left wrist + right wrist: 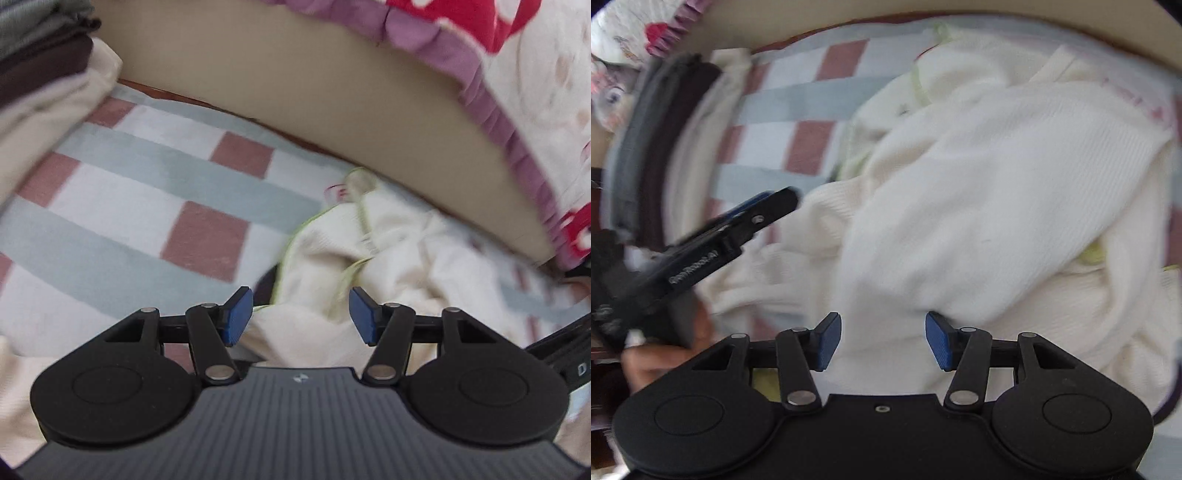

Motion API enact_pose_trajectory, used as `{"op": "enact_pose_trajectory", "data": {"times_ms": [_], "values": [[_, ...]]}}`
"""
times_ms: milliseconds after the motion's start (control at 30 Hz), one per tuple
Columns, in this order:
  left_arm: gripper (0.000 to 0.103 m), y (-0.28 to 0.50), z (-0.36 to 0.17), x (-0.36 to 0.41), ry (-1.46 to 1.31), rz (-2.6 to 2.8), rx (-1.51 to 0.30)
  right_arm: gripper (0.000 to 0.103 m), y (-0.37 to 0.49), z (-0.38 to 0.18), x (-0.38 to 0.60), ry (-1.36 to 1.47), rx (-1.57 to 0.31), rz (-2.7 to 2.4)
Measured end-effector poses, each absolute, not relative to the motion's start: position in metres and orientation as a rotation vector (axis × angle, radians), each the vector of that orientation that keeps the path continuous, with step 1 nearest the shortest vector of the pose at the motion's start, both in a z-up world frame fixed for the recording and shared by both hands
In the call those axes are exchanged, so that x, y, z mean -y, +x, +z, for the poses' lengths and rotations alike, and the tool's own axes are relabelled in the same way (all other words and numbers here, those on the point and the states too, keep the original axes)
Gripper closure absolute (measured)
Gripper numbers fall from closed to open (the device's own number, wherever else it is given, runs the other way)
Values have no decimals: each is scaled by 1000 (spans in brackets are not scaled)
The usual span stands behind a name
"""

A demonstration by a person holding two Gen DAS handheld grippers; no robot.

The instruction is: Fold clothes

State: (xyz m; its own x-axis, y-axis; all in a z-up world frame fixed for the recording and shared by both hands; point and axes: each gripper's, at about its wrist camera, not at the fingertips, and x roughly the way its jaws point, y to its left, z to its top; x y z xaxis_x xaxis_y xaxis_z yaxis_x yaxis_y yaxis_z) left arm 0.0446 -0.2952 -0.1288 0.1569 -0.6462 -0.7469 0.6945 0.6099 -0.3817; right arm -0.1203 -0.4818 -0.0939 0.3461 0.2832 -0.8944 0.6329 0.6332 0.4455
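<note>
A crumpled cream garment with pale green trim [369, 258] lies on the checked bed cover [147, 177]. My left gripper [301, 315] hovers open just over its near edge, with nothing between the blue pads. In the right wrist view the same cream garment [979, 192] spreads wide across the bed, bunched and partly doubled over. My right gripper [882, 341] stands open above its lower part, and cloth shows between the pads without being pinched. The left gripper [764, 206] also appears here at the left, held by a hand [665, 354].
A stack of folded clothes in grey, dark brown and cream [33, 70] sits at the left on the bed; the same stack [653, 155] is visible from the right wrist. A tan headboard [314, 85] runs behind. A pillow with purple frill [517, 74] leans at the right.
</note>
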Motion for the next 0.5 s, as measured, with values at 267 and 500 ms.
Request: {"op": "enact_pose_trajectory", "data": {"times_ms": [267,500], "values": [[45,83,-165,298,-113,-906,-1222,39,-124,-102,493,818,-1205,-509],[45,76,-169,304,-91,-1010,-1157,93,-116,-93,496,674,-1176,-523]]}}
